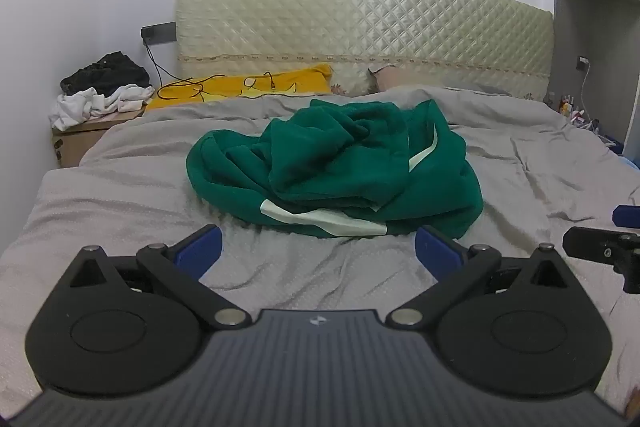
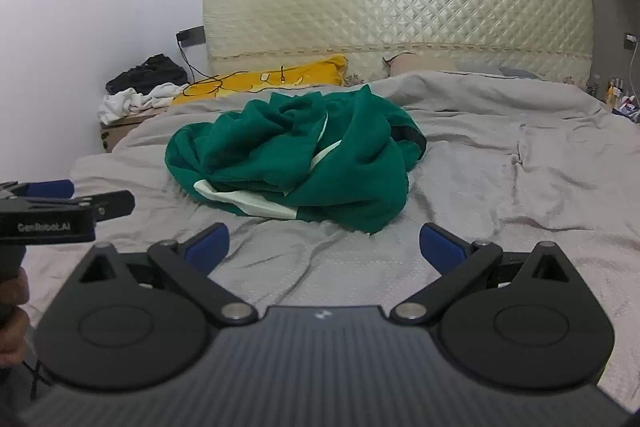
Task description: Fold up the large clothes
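Both claws, left (image 1: 318, 247) and right (image 2: 324, 247), are held tilted slightly downward, spread wide and empty. A crumpled green garment (image 1: 340, 167) with white stripes is heaped on the wrinkled grey bed (image 1: 120, 187).

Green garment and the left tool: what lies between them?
Only bare, wrinkled grey bedsheet separates the open left tool from the crumpled green garment, as the left wrist view shows.

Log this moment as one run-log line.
stage: pre-grasp | left gripper: open, empty | right gripper: open, empty | green garment: crumpled heap on grey bedcover, untouched | fold: not started
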`<action>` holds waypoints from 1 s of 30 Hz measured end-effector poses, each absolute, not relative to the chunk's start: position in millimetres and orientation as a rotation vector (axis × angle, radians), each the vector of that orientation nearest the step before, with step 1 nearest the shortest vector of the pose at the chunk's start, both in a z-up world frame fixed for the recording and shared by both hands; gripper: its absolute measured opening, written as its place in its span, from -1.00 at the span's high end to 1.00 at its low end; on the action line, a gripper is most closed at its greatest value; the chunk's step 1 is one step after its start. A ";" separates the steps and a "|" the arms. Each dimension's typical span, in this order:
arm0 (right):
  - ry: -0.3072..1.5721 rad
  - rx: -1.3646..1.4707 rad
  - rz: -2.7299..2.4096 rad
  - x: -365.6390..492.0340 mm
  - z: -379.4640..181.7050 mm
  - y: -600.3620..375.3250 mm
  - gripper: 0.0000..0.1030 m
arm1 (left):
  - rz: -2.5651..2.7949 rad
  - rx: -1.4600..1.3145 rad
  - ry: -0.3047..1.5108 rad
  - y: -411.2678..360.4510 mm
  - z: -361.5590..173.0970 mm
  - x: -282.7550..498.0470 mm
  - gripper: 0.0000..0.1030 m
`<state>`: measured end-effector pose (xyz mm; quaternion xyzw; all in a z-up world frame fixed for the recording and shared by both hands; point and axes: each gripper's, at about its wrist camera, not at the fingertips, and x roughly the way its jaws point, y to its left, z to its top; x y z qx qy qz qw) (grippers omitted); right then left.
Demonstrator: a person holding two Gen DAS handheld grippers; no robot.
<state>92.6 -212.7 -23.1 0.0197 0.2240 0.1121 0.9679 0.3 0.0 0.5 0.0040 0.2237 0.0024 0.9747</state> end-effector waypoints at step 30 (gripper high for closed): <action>0.469 0.019 0.192 93.6 -27.1 -211.5 -1.00 | -0.029 -0.018 0.472 -5.6 -7.4 -2.5 -1.00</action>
